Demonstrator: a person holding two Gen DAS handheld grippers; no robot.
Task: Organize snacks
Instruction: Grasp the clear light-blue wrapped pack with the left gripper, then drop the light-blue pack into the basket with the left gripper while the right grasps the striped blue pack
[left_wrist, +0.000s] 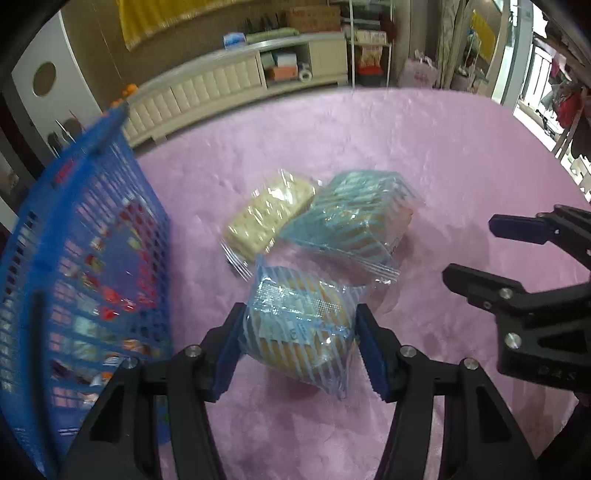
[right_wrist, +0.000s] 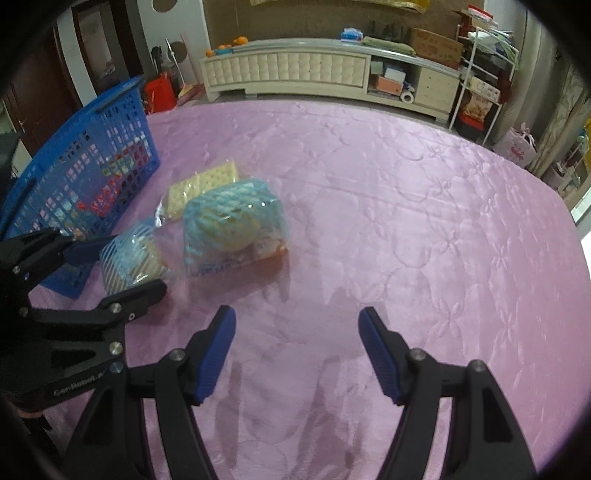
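My left gripper (left_wrist: 299, 339) is shut on a blue-striped snack pack (left_wrist: 295, 325), held between both pads just above the pink cloth; it also shows in the right wrist view (right_wrist: 129, 258). A second blue-striped pack (left_wrist: 351, 221) (right_wrist: 232, 225) and a clear pack of pale crackers (left_wrist: 267, 214) (right_wrist: 201, 186) lie together on the cloth beyond it. A blue plastic basket (left_wrist: 55, 229) (right_wrist: 110, 107) with several snacks inside stands at the left. My right gripper (right_wrist: 297, 354) is open and empty over bare cloth, to the right of the packs; it shows in the left wrist view (left_wrist: 476, 251).
The pink quilted cloth (right_wrist: 406, 221) covers the whole surface. A white low cabinet (right_wrist: 288, 70) and a shelf rack (right_wrist: 484, 74) stand beyond its far edge. A red container (right_wrist: 159, 92) sits behind the basket.
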